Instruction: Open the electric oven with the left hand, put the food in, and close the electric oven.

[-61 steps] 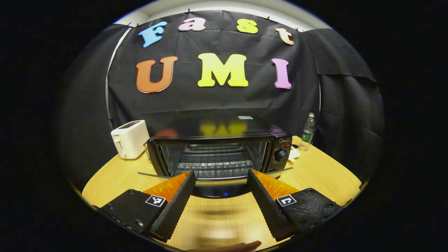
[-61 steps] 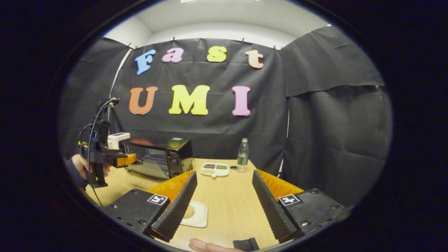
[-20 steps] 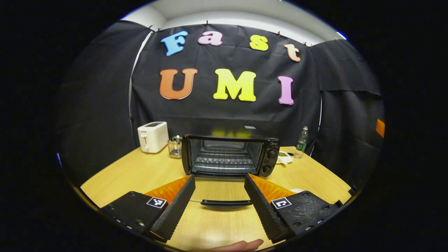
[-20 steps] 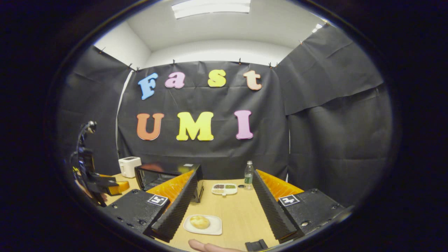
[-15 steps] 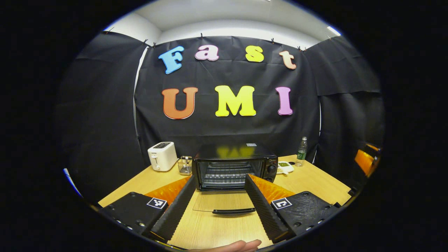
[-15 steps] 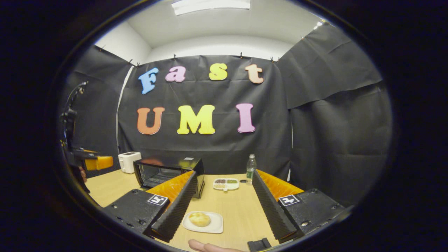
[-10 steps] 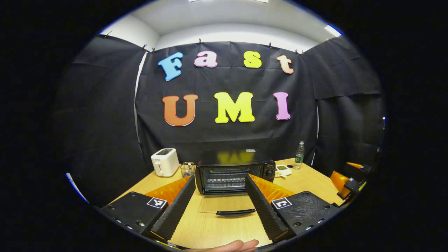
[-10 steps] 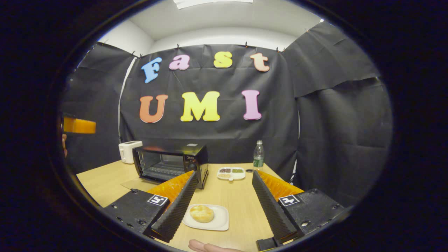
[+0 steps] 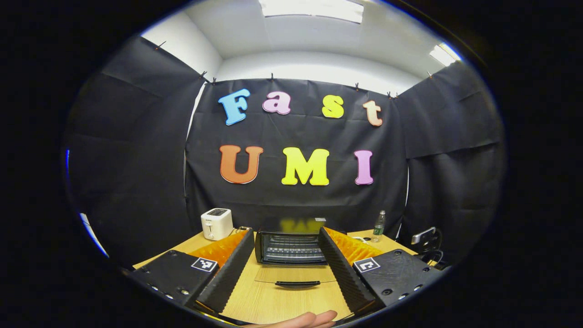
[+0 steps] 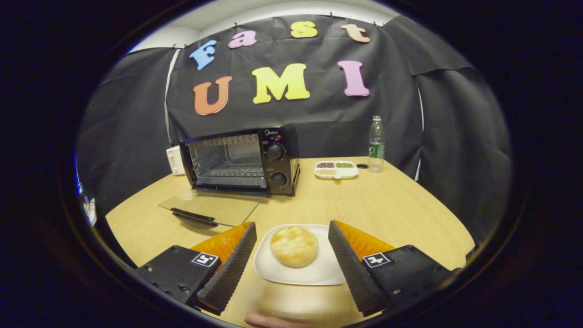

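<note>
Oven (image 10: 241, 157) open, bun (image 10: 294, 246) waiting on its plate (image 10: 314, 273).
Right tool (image 10: 291, 248) spread wide astride the bun, untouched; left tool (image 9: 284, 257) also apart, empty.

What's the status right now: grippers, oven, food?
Left gripper open, empty. Right gripper open, fingers either side of the plate with the bun. Oven door down flat. Path looks clear.

Bun (image 10: 294, 245) on plate (image 10: 278, 272) before oven (image 10: 241, 157) (bottle (image 10: 375, 143) right).
</note>
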The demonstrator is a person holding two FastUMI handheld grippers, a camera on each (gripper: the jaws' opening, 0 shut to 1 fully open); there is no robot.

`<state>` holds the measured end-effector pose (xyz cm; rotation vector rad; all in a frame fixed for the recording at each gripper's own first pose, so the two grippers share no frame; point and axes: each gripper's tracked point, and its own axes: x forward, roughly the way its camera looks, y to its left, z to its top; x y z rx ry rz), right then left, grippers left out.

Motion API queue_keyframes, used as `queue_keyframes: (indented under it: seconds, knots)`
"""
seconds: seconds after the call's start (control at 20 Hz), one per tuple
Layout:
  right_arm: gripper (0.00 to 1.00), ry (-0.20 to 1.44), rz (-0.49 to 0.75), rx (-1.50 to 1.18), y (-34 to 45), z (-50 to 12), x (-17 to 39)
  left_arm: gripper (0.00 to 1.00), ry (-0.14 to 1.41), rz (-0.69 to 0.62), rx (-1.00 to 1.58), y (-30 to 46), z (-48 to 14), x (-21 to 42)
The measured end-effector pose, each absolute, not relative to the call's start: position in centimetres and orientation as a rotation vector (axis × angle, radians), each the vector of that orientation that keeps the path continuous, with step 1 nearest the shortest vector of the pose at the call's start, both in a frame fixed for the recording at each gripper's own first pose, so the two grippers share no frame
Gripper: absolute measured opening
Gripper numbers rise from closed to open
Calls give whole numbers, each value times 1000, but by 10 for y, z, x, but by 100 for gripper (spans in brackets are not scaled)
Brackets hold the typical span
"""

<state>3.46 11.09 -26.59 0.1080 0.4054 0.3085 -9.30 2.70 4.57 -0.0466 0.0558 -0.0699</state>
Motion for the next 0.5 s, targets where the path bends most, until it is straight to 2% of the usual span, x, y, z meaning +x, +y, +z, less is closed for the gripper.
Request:
queue_keyframes:
  seconds: [0.15,0.5]
  knots:
    - [100,468,318,83,116,-291,48,93,150,-68,-54,35,24,-106]
    - [100,590,313,48,118,-323,59,93,132,-51,-15,46,18,-94]
